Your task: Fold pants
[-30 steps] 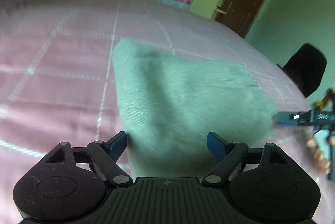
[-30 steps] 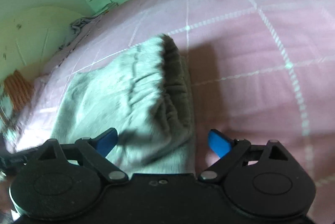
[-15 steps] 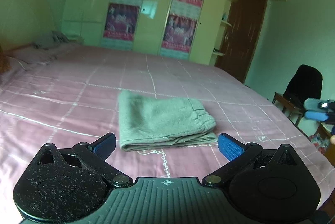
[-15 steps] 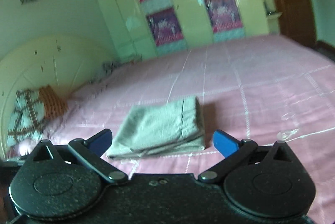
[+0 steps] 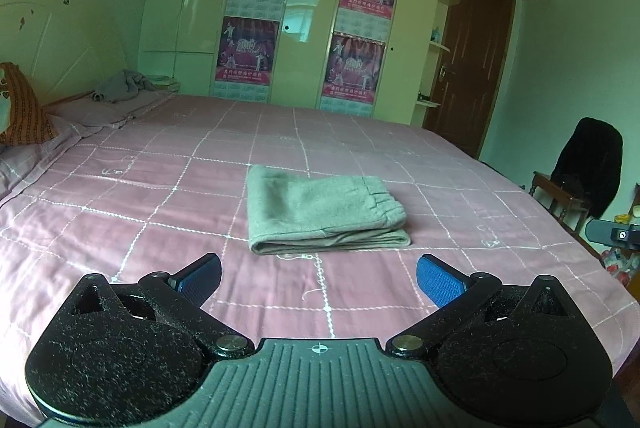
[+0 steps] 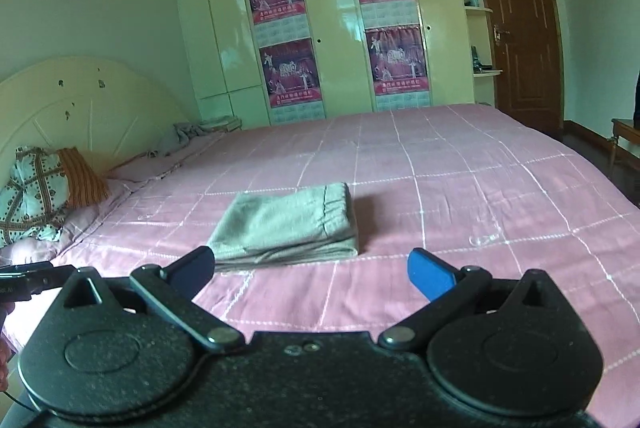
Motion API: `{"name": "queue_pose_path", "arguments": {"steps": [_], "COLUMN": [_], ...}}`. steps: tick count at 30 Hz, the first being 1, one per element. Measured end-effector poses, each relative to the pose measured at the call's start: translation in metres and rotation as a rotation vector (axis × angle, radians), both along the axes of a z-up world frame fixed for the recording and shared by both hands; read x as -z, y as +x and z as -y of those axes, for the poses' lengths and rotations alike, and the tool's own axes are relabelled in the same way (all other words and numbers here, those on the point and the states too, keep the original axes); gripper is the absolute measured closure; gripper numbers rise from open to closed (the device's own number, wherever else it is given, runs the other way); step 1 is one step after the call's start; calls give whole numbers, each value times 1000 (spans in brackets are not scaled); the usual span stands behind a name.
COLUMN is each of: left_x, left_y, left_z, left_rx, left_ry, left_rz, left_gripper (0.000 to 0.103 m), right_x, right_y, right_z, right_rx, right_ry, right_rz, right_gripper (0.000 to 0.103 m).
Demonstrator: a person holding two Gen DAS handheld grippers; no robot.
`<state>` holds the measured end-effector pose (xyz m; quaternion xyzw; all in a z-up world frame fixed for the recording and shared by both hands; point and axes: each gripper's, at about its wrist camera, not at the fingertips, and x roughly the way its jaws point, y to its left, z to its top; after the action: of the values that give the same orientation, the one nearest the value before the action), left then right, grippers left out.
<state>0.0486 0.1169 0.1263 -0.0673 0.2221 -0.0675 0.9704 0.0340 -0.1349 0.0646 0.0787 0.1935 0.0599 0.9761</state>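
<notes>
Nearest in each wrist view are the jaws themselves. The left gripper (image 5: 319,278) has its jaws spread wide with nothing between them, and so does the right gripper (image 6: 311,270); both sets have just been opening. Past the blue pads (image 5: 439,285) lies a bare strip of pink checked bed (image 5: 160,212), open on every side of the garment out to the mattress edges.

The pants (image 5: 324,210) sit folded in a flat grey rectangle near the middle of the bed, well apart from both grippers. In the left view the long axis runs left to right, with the elastic waistband at the right end and the folded edge toward the camera.

A second ago both grippers were close over the cloth, which filled the views; now they are drawn back and higher.

Farther off stand the headboard (image 6: 80,100), pillows (image 6: 36,188), wardrobe (image 5: 312,8), door (image 6: 516,20) and a chair (image 5: 576,184) beyond the bed's right edge.
</notes>
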Motion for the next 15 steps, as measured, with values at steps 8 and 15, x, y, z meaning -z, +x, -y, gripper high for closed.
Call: {"name": "queue_pose_path", "arguments": {"steps": [8, 15], "left_x": [0, 5], "left_y": [0, -2], "left_z": [12, 13], "left_rx": [17, 19], "left_ry": [22, 30], "left_rz": [0, -18], "left_gripper": [0, 0], "right_x": [4, 10], "right_y": [-11, -9], "right_z": [-7, -11], "right_rx": [-5, -12], "right_ry": [-44, -37], "right_rz": [-10, -26], "right_gripper": [0, 0]}}
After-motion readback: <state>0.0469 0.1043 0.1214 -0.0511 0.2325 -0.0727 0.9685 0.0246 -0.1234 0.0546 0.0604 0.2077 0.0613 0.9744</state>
